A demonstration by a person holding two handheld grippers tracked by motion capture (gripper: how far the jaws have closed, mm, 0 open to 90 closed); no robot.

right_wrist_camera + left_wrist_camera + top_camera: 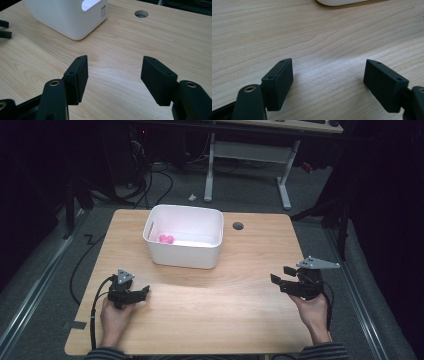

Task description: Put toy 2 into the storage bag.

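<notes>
Your two hands come in from the bottom edge of the high view, each one with a black two-jaw gripper, both resting low over the light wooden table (200, 310). Your left gripper (145, 290) sits at about 8 o'clock from the table centre. In the left gripper view its jaws stand wide apart, with bare wood grain between the pads (278, 83) and nothing held. Your right gripper (281, 279) is at about 4 o'clock. In the right gripper view its jaws are also apart, and between them I see only table.

At 12 o'clock stands the white rectangular plastic bin (183, 253) with cut-out handles. Inside it, near the left wall, lies a small pink object (166, 239), maybe two round pieces touching; it is too small to say more. Just right of the bin there is a round cable hole (238, 226) in the tabletop.

I judge that the work is at its end or very near it: the pink object is already in the bin, I see no other loose item on the table, and both grippers are empty and well apart from the bin. What is left seems only to bring your hands to rest.
</notes>
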